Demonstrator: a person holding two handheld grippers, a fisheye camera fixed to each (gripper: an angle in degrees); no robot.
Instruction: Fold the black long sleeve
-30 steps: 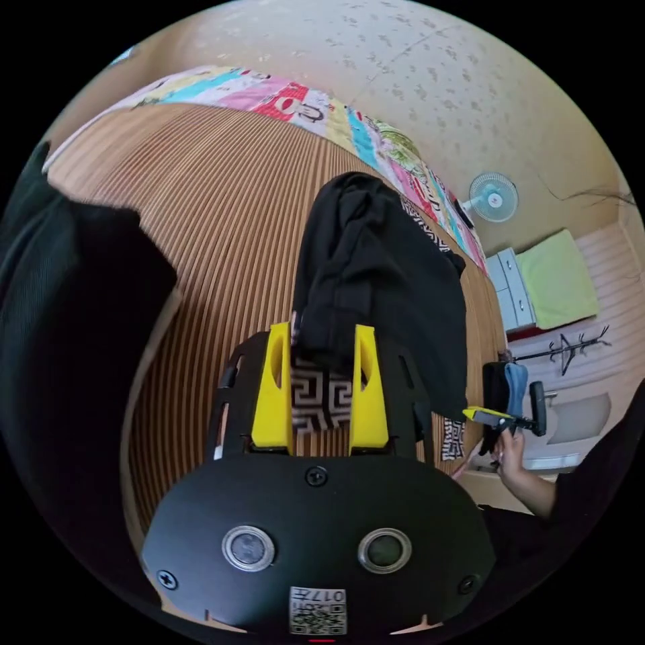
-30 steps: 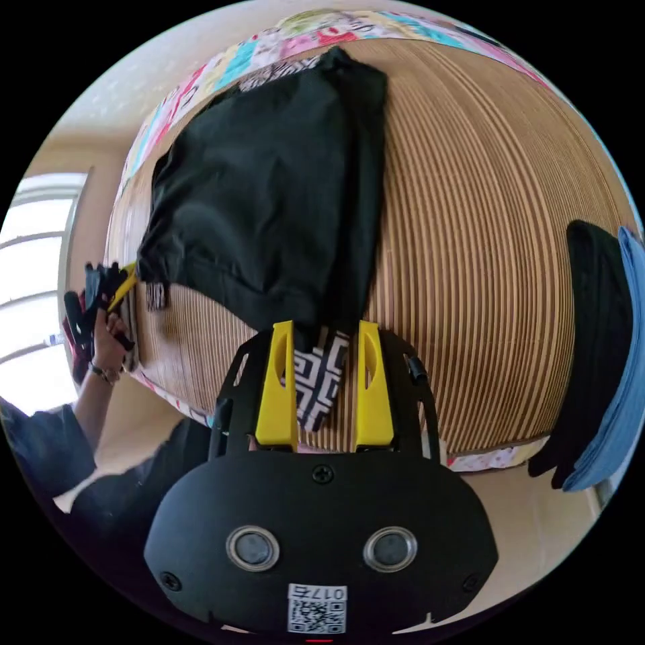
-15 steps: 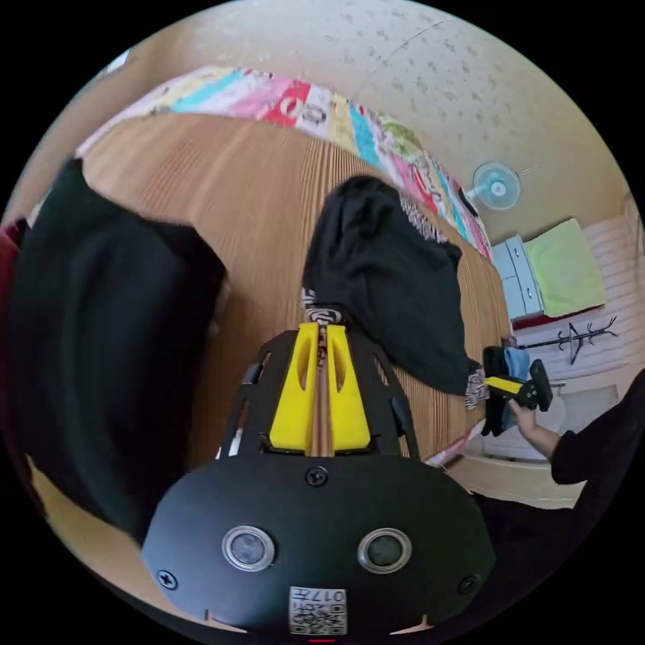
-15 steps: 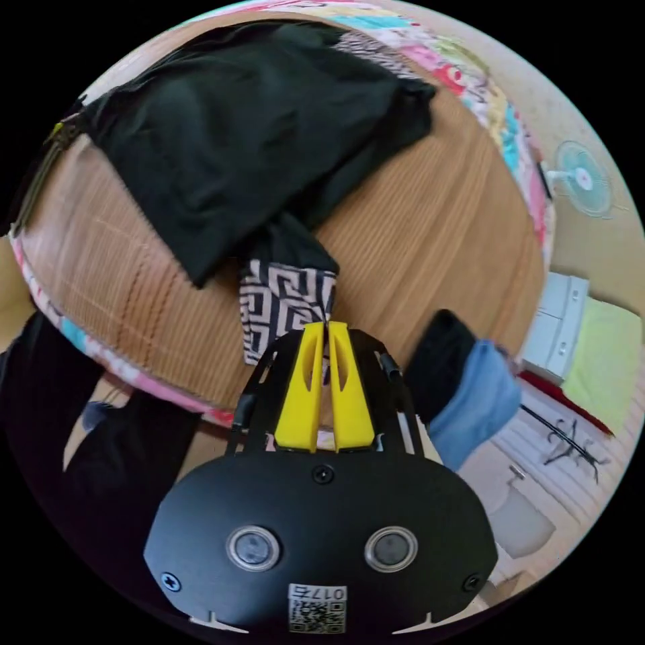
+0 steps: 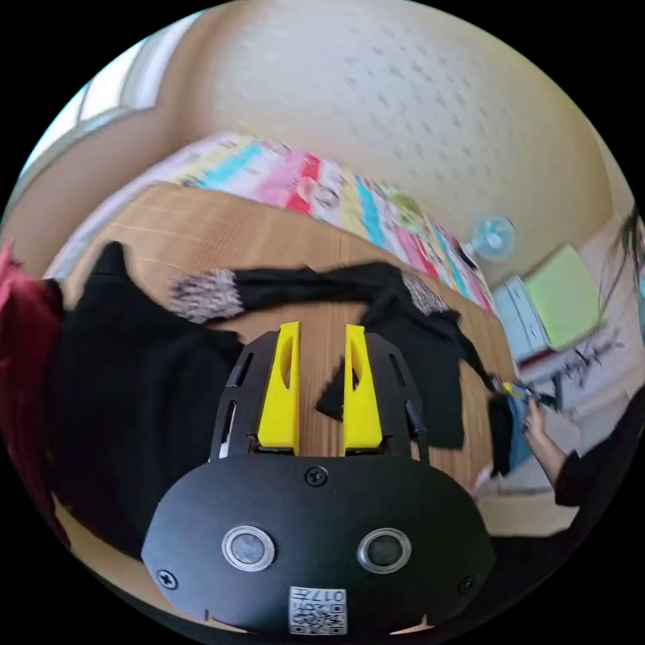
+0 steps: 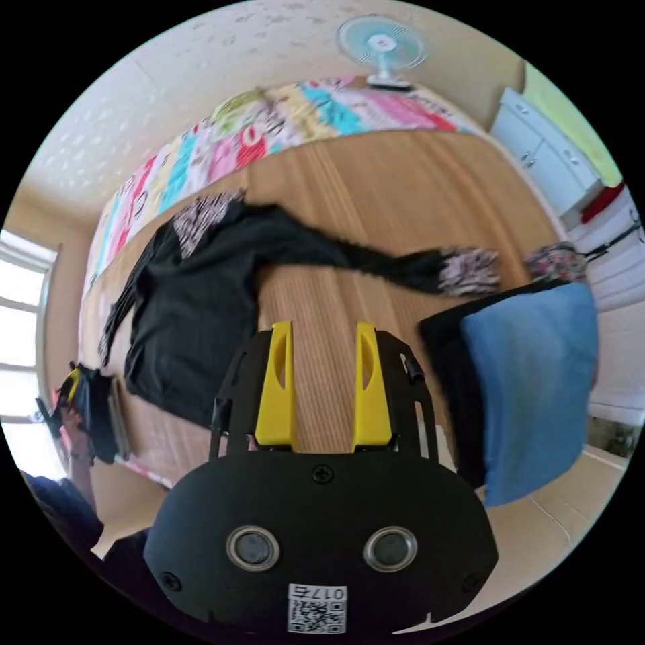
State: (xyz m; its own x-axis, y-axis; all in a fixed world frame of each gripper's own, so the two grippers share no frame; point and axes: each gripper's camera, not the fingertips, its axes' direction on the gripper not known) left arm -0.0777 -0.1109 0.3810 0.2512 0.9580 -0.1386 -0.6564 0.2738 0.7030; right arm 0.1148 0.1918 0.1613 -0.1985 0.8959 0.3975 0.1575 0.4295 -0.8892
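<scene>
Black long sleeve (image 6: 201, 302) lies spread on the bed's bamboo mat (image 6: 403, 195), one sleeve stretched out, likely laid flat for folding. Left gripper (image 5: 321, 376) and right gripper (image 6: 324, 376) hover above, jaws apart and empty.

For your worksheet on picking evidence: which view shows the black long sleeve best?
The right gripper view: the black long sleeve lies sharp, body and both arms visible. The left gripper view shows it blurred, partly behind a jaw.
</scene>
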